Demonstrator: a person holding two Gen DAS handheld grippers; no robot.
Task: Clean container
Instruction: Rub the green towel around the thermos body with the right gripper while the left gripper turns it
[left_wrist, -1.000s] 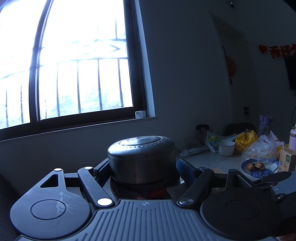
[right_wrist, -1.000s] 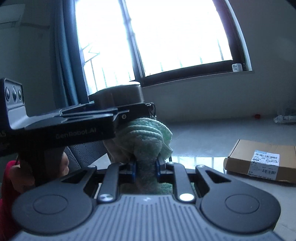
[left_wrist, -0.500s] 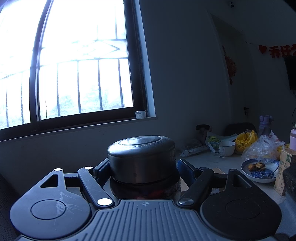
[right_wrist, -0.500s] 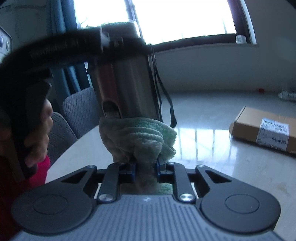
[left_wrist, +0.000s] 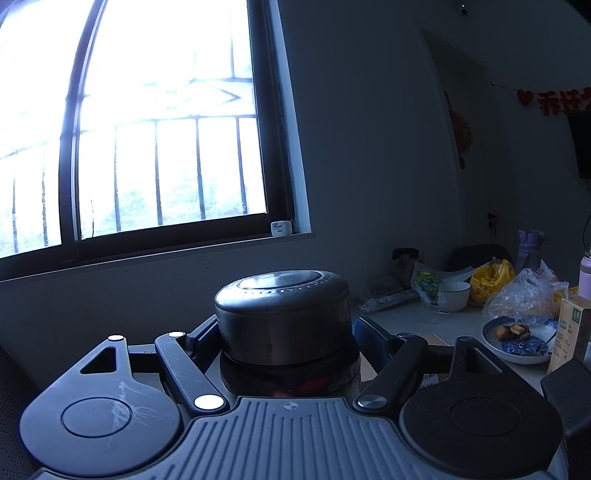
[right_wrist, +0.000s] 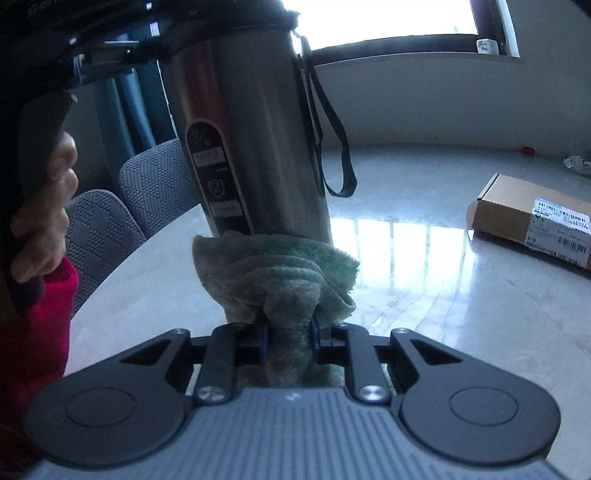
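A tall steel flask (right_wrist: 255, 129) with a black label and a black strap hangs upright above the table, held near its top by my left gripper (left_wrist: 284, 334), which is shut on it. In the left wrist view only the flask's dark lid (left_wrist: 282, 314) shows between the fingers. My right gripper (right_wrist: 290, 328) is shut on a bunched green cloth (right_wrist: 280, 273). The cloth presses against the lower part of the flask's side.
A pale marble table (right_wrist: 424, 258) lies below, with a cardboard box (right_wrist: 532, 218) at the right. Grey chairs (right_wrist: 107, 229) stand at the left. A hand (right_wrist: 44, 210) holds the left gripper's handle. A plate of food (left_wrist: 521, 339), bags and a bowl sit far right.
My right gripper with the cloth has sunk and tipped downward, sliding from near the flask's top down its side to the lower part. The left gripper and flask stayed still.
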